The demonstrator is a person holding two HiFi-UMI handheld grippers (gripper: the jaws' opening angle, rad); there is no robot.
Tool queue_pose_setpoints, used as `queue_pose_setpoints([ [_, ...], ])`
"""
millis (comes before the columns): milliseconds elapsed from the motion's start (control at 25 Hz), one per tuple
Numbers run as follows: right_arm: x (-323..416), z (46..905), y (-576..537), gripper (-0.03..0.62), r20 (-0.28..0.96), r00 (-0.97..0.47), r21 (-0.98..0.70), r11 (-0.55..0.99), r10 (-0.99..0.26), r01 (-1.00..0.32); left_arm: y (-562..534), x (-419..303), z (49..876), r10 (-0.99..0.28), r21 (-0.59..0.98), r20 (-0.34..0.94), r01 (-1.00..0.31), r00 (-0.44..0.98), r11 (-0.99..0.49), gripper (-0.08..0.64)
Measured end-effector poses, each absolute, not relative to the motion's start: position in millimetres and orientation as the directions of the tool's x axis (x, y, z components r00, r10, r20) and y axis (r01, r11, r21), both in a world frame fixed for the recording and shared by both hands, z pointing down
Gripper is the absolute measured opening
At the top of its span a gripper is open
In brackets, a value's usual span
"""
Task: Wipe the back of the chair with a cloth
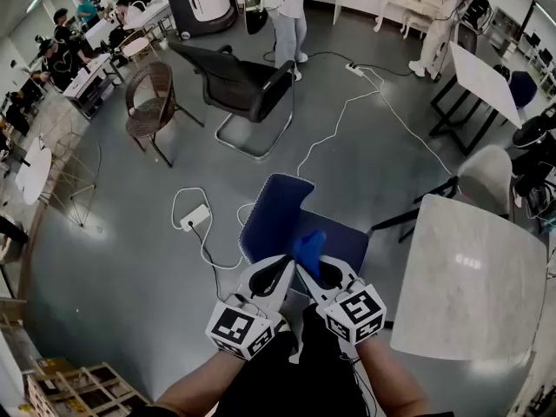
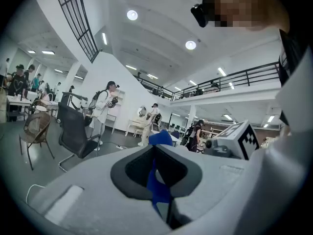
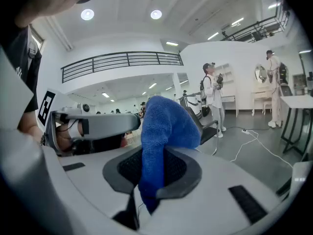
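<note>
Low down, over the blue chair, holding the left gripper and the right gripper side by side, tips nearly touching. Clamping the blue cloth in the right fingers, shut tight on a thick fold bulging up and over the pads. Pinching a thin edge of the same cloth in the left fingers, closed to a narrow seam, with only a blue sliver between the pads and a small blue lump beyond the tips. From the head view, cloth bunched between the two sets of tips, above the chair's seat and just short of its curved back; touching the seat or not, impossible to tell. Off to the right, close beside a white marble-topped desk. Farther off, well apart, a black office chair and a wicker chair.
</note>
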State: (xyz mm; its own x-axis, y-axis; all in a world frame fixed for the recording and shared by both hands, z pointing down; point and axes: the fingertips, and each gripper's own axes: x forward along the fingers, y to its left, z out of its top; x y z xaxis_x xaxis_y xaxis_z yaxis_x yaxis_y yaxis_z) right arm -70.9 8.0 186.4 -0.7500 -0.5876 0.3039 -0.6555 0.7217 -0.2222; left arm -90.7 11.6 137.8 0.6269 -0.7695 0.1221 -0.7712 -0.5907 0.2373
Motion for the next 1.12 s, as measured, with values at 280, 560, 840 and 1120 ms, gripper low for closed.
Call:
queue_pose_setpoints([
  [280,-76.1,128.0,14.7,0.071,0.279,-0.722,-0.158,0.711,-0.633,-0.685,23.8,-102.4,95.4,-0.785,0.229,0.075,-0.777,0.615,-0.587,0.02],
  [560,-70.5,97.3,3.7,0.069,0.261,-0.699,-0.132,0.693,-0.666,-0.709,15.0,-93.9,69.5,-0.801,0.208,0.058,-0.792,0.596,-0.574,0.019],
  [840,-69.3,80.0,1.4,0.069,0.243,-0.697,-0.111,0.695,-0.675,-0.711,12.8,-96.6,49.4,-0.814,0.188,0.02,-0.802,0.58,-0.567,0.018],
  [1120,-74.2,82.7,9.9,0.069,0.24,-0.701,-0.101,0.701,-0.671,-0.706,20.6,-100.9,50.4,-0.822,0.181,0.012,-0.81,0.569,-0.558,0.019],
])
